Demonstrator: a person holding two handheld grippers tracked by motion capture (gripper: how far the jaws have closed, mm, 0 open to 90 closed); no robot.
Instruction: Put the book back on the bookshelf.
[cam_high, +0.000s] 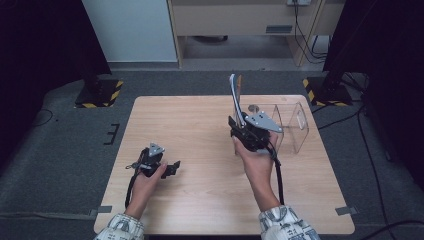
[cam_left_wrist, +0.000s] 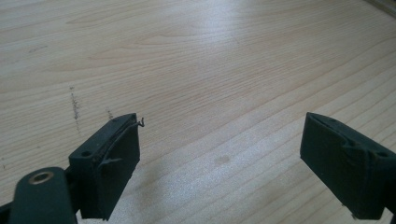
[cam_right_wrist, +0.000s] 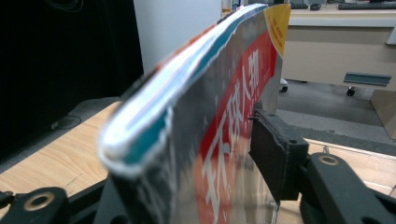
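Two risks concern us most. The magazine (cam_high: 235, 97) stands upright on edge between the jaws of the right gripper (cam_high: 240, 127), right of centre on the table (cam_high: 190, 120) and just left of the clear rack (cam_high: 292, 125). In the right gripper view one pad lies against the glossy cover (cam_right_wrist: 224, 140), while the other jaw is hidden behind the pages, so we cannot tell whether the grip is firm. If it is slack, we judge the slick, floppy magazine could slide down or topple left. Swinging it right carelessly could knock the light rack away. The left gripper (cam_high: 172, 167) rests near left with its jaws wide and empty, too far off to catch anything.
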